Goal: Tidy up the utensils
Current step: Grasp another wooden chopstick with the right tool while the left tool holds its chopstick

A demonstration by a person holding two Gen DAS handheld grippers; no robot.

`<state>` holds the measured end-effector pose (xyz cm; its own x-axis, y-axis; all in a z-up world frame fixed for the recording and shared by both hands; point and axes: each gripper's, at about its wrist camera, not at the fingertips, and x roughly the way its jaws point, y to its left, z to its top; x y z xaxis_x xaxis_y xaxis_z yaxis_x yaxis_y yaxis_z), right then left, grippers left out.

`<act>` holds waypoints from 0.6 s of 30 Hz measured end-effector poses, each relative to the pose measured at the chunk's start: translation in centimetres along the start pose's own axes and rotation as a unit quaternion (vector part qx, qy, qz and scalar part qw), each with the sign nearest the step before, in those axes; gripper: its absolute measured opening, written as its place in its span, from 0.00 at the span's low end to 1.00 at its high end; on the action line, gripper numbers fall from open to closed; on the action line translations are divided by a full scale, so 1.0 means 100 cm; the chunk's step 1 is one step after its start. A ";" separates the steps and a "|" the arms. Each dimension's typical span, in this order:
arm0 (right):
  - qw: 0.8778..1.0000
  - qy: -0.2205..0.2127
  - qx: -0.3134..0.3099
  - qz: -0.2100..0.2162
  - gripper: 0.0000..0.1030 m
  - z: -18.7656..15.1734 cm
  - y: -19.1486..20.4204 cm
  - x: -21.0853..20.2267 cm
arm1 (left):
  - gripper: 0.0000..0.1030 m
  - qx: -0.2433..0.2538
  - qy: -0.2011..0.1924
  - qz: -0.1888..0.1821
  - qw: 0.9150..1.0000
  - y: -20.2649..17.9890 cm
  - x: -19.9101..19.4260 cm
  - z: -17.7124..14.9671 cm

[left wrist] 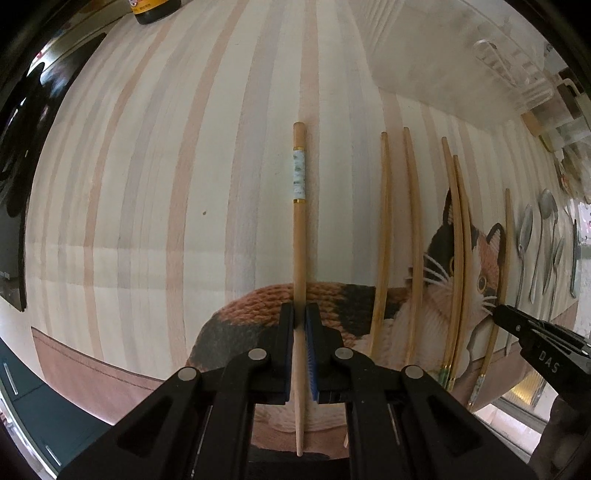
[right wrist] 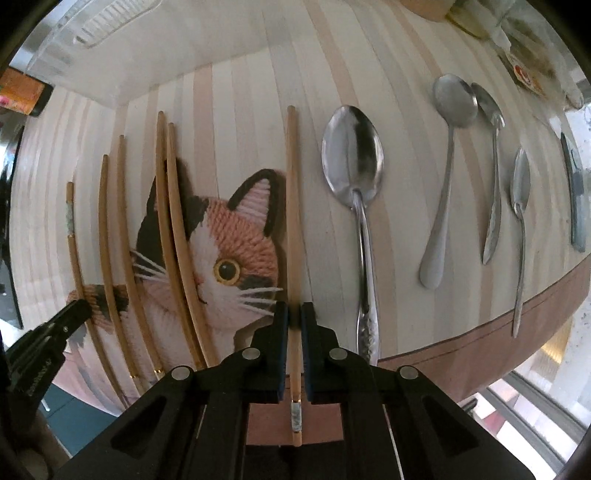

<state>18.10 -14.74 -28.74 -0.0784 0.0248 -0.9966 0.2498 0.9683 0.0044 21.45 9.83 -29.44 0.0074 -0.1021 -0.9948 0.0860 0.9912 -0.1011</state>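
Observation:
My left gripper (left wrist: 299, 314) is shut on a wooden chopstick with a white patterned band (left wrist: 299, 236), held lengthwise over the striped cat-print mat (left wrist: 147, 184). My right gripper (right wrist: 294, 314) is shut on another wooden chopstick (right wrist: 293, 206), its banded end behind the pads. Several more chopsticks (right wrist: 170, 221) lie side by side across the cat picture between the two grippers. Several metal spoons (right wrist: 352, 158) lie in a row right of the right gripper. The right gripper shows in the left wrist view (left wrist: 498, 314), the left gripper in the right wrist view (right wrist: 79, 310).
A clear plastic container (right wrist: 96, 26) stands at the mat's far edge. A dark bottle (left wrist: 155, 11) stands far left. A dark-handled utensil (right wrist: 574, 192) lies at the far right. Packets and jars (right wrist: 524, 70) crowd the far right corner. The mat's brown border (right wrist: 517, 332) marks the near edge.

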 end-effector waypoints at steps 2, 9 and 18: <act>1.000 0.000 -0.006 -0.010 0.07 -0.002 0.009 0.004 | 0.05 0.002 0.000 0.000 1.000 0.000 -0.002 0.001; 0.999 -0.003 -0.032 -0.040 0.08 -0.009 0.033 0.007 | 0.06 0.012 -0.002 0.017 1.000 -0.015 -0.002 0.001; 0.997 -0.017 -0.058 -0.058 0.07 -0.022 0.066 0.012 | 0.04 0.006 -0.027 0.053 0.998 -0.028 -0.009 -0.012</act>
<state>17.54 -7.77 -29.72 -0.0670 -0.0946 -0.9933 0.1276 0.9865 -0.1026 20.06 7.26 -28.26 0.0715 -0.0021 -0.9974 0.0938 0.9956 0.0046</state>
